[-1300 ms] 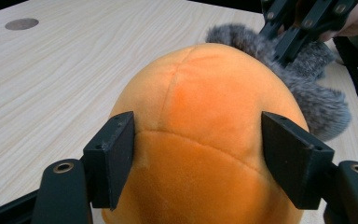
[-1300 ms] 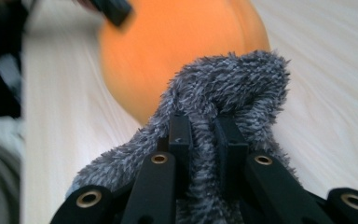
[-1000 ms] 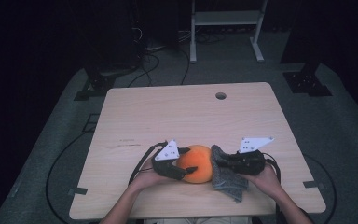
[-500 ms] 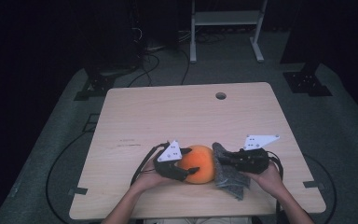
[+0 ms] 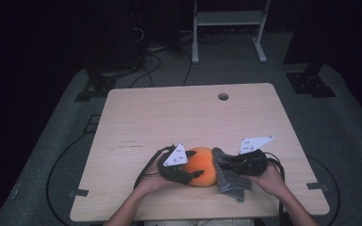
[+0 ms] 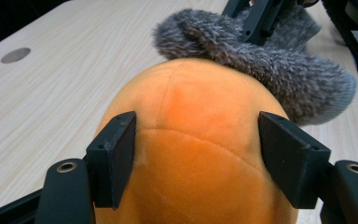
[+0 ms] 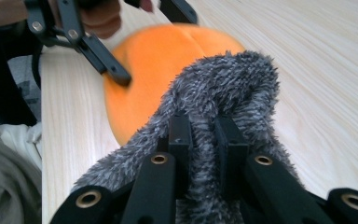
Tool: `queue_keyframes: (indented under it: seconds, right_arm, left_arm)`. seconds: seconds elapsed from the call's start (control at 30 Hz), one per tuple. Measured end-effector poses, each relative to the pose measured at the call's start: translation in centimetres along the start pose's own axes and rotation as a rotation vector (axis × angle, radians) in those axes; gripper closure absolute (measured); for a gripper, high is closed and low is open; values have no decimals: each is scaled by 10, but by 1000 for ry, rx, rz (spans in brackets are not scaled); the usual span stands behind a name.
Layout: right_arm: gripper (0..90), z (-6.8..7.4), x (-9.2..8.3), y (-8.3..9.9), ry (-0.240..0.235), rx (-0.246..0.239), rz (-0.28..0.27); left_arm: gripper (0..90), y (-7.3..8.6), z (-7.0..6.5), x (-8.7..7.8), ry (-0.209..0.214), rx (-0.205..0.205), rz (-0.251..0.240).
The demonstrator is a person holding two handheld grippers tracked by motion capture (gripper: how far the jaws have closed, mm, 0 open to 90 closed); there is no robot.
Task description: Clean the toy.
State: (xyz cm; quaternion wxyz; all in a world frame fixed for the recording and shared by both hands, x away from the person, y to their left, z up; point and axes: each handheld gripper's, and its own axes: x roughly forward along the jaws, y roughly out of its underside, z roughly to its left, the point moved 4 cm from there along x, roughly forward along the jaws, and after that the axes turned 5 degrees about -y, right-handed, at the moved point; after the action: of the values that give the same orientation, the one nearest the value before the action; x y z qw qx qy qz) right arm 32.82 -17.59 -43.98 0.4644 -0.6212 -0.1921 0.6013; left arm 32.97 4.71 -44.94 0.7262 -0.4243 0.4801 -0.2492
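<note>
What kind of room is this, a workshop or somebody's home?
Probably a lab or recording studio, not a home: a bare wooden table on grey carpet, dark surroundings, cables across the floor and a white metal stand behind.

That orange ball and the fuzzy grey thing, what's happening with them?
A person at a wooden table works with a hand-held gripper in each hand. The left gripper has its jaws clamped on either side of an orange plush ball. The right gripper has its jaws pinched shut on a fuzzy grey cloth, which lies against the ball's top and side.
</note>
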Motion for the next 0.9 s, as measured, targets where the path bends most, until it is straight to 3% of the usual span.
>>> queue_keyframes:
  seconds: [0.13, 0.2, 0.37, 0.47, 0.57, 0.7, 0.9]
  right_arm:
    - [785, 7, -13, -5, -22, -7, -78]
    - [782, 14, -11, -14, -36, -35, -96]
    - [785, 16, 10, -20, -44, -65, -20]
    - [786, 14, 12, -15, -52, -45, -33]
    - [786, 12, 10, -13, -47, -39, -38]
    - [786, 8, 7, -11, -42, -26, -41]
    - [784, 2, 1, -2, -7, -28, -8]
  left_arm:
    - [305, -4, -2, 3, -6, 13, -3]
    - [309, -7, -5, 5, -13, 27, -1]
    - [304, -7, -9, 3, -22, 64, 16]
    - [199, -8, -4, -2, 40, -21, -42]
    - [143, -8, 1, -8, 70, -70, -83]
    - [101, 2, 6, -4, 71, -88, -3]
    - [338, -3, 9, -5, 52, -83, 7]
